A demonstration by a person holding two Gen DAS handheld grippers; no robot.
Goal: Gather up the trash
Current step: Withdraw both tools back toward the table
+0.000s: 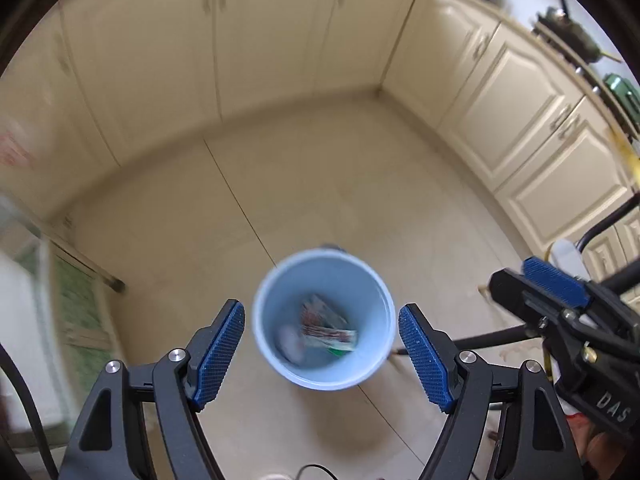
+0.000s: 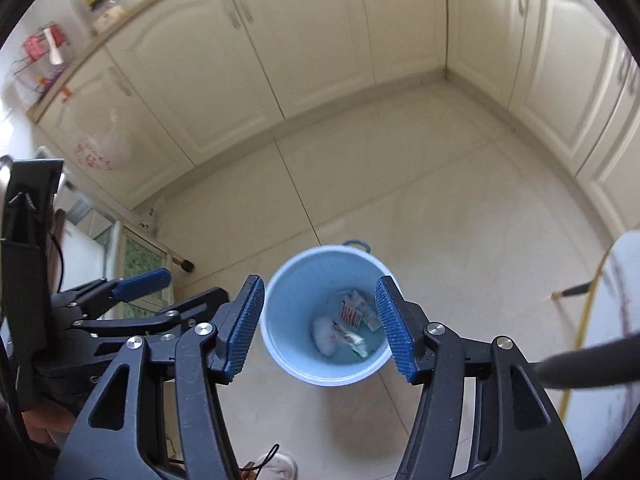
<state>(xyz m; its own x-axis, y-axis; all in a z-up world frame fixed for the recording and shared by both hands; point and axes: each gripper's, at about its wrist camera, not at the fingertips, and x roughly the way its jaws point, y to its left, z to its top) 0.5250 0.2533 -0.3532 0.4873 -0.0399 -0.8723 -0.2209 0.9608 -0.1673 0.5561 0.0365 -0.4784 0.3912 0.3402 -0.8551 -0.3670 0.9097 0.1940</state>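
A light blue bin (image 1: 264,344) stands on the tiled floor, seen from above. Inside lie a printed wrapper (image 1: 326,326) and a crumpled white tissue (image 1: 289,343). My left gripper (image 1: 322,354) is open and empty, high above the bin. The bin also shows in the right wrist view (image 2: 280,344), with the wrapper (image 2: 354,314) and the tissue (image 2: 326,336) in it. My right gripper (image 2: 320,328) is open and empty above the bin. The right gripper shows at the right of the left wrist view (image 1: 556,284); the left gripper shows at the left of the right wrist view (image 2: 140,280).
Cream kitchen cabinets (image 2: 240,72) line the back and the right side. A table with a metal leg (image 2: 176,258) stands at the left. A plastic bag (image 2: 100,148) hangs on a cabinet. A yellow hose (image 2: 584,320) runs along the floor at right.
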